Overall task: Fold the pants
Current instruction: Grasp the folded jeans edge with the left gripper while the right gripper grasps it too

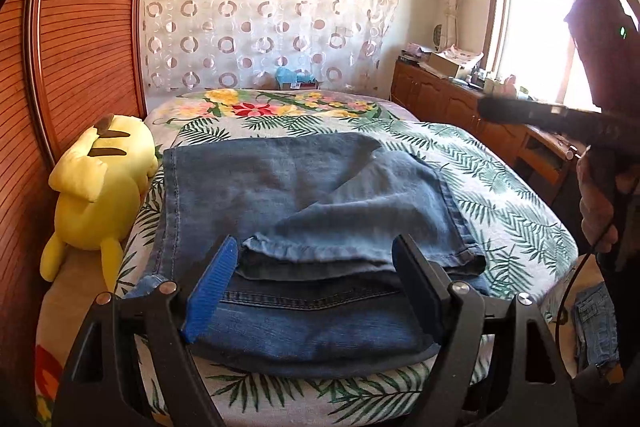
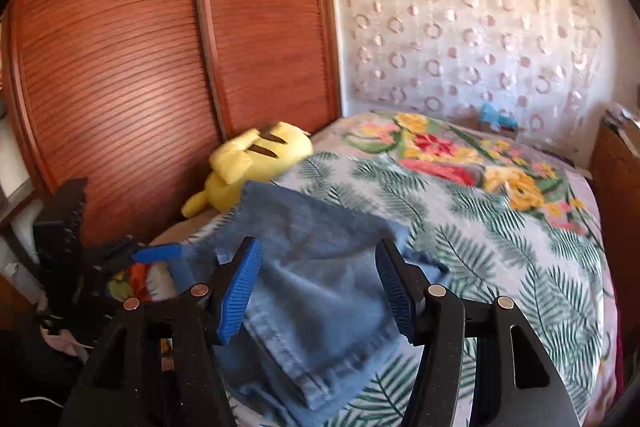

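Both your grippers hang wide open with nothing between the pads: the left gripper (image 1: pixel 314 283) sits just above the near edge of the jeans (image 1: pixel 312 195), which lie folded on the bed (image 1: pixel 520 211) straight ahead of it, and the right gripper (image 2: pixel 318 291) hovers over the hem end. Watch that top leg layer, it lies skewed across the stack ahead of your left fingers, so a pinch there risks catching only one layer and dragging the fold apart. A wide sweep left could also clip the yellow plush (image 1: pixel 100 195).
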The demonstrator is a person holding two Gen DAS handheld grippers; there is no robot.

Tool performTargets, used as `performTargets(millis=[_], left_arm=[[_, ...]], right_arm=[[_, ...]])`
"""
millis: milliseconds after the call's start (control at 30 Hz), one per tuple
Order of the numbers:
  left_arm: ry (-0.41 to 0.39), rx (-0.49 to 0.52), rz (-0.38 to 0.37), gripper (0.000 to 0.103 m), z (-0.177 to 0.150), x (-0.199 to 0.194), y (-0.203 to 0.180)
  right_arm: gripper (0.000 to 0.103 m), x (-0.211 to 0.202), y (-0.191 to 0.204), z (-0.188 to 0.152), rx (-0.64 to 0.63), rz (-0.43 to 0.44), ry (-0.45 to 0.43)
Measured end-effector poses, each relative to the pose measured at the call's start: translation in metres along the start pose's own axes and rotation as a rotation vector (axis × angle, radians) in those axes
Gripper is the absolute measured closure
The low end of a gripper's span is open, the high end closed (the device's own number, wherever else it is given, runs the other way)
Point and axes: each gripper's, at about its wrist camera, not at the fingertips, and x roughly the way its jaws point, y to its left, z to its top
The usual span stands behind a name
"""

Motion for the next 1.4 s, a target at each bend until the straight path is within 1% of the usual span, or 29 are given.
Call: performTargets(millis=[67, 200, 300, 367, 400, 433, 467, 533, 633, 700, 733, 767, 800, 833, 867, 900, 967, 1100, 1233, 1333, 1400], left_arm=[[0.008, 0.007, 0.014, 0.023, -0.001, 0.004, 0.005], [0.035, 0.000, 0.029, 0.023, -0.005, 0.015, 0.020], [0.060, -0.018, 0.021, 0.023, -0.006, 0.025, 0.034], [0.079, -0.032, 0.004, 0.035, -0.005, 0.033, 0.042], [0.089, -0.035, 0.000, 0.038, -0.004, 0.037, 0.043], [0.095, -0.034, -0.007, 0.045, -0.004, 0.041, 0.045], [0.100, -0.033, -0.013, 0.050, -0.003, 0.044, 0.047], [0.124, -0.034, -0.024, 0.054, -0.002, 0.054, 0.050], [0.158, -0.019, -0.039, 0.056, -0.002, 0.067, 0.049], [0.173, -0.009, -0.041, 0.060, -0.004, 0.073, 0.048], [0.171, -0.004, -0.041, 0.062, -0.004, 0.074, 0.047], [0.167, 0.002, -0.044, 0.068, -0.004, 0.074, 0.046], [0.164, 0.006, -0.048, 0.070, -0.003, 0.073, 0.045], [0.162, 0.010, -0.044, 0.076, -0.002, 0.072, 0.043], [0.161, 0.016, -0.039, 0.083, -0.002, 0.070, 0.042], [0.160, 0.023, -0.040, 0.085, -0.001, 0.069, 0.041], [0.148, 0.030, -0.045, 0.091, 0.001, 0.061, 0.038], [0.094, 0.039, -0.067, 0.093, 0.007, 0.035, 0.030], [0.021, 0.042, -0.091, 0.094, 0.015, -0.004, 0.018], [-0.013, 0.043, -0.098, 0.094, 0.021, -0.023, 0.013], [-0.030, 0.042, -0.091, 0.094, 0.024, -0.034, 0.013]], right_arm=[[0.041, 0.006, -0.004, -0.009, 0.018, -0.042, 0.024], [0.041, 0.022, -0.008, -0.028, 0.060, -0.049, 0.085], [0.041, 0.032, -0.010, -0.045, 0.111, -0.050, 0.133], [0.042, 0.038, -0.011, -0.054, 0.142, -0.042, 0.159], [0.042, 0.041, -0.010, -0.058, 0.154, -0.039, 0.171], [0.042, 0.043, -0.010, -0.062, 0.165, -0.033, 0.181], [0.042, 0.044, -0.008, -0.065, 0.177, -0.022, 0.191], [0.042, 0.046, -0.006, -0.069, 0.193, -0.001, 0.202], [0.042, 0.049, -0.002, -0.070, 0.207, 0.033, 0.210], [0.042, 0.052, -0.002, -0.071, 0.212, 0.053, 0.211], [0.046, 0.053, 0.001, -0.070, 0.212, 0.065, 0.212], [0.052, 0.054, 0.003, -0.069, 0.209, 0.078, 0.216], [0.066, 0.057, 0.002, -0.070, 0.206, 0.086, 0.218], [0.080, 0.056, 0.002, -0.069, 0.200, 0.085, 0.213], [0.086, 0.053, 0.002, -0.069, 0.192, 0.088, 0.206], [0.093, 0.051, 0.002, -0.065, 0.181, 0.087, 0.196], [0.096, 0.053, -0.007, -0.058, 0.168, 0.089, 0.162], [0.098, 0.031, -0.010, -0.025, 0.109, 0.076, 0.081], [0.099, 0.013, -0.004, 0.023, 0.028, 0.069, -0.006], [0.100, 0.010, 0.008, 0.057, -0.028, 0.077, -0.049], [0.100, 0.017, 0.016, 0.075, -0.056, 0.089, -0.055]])
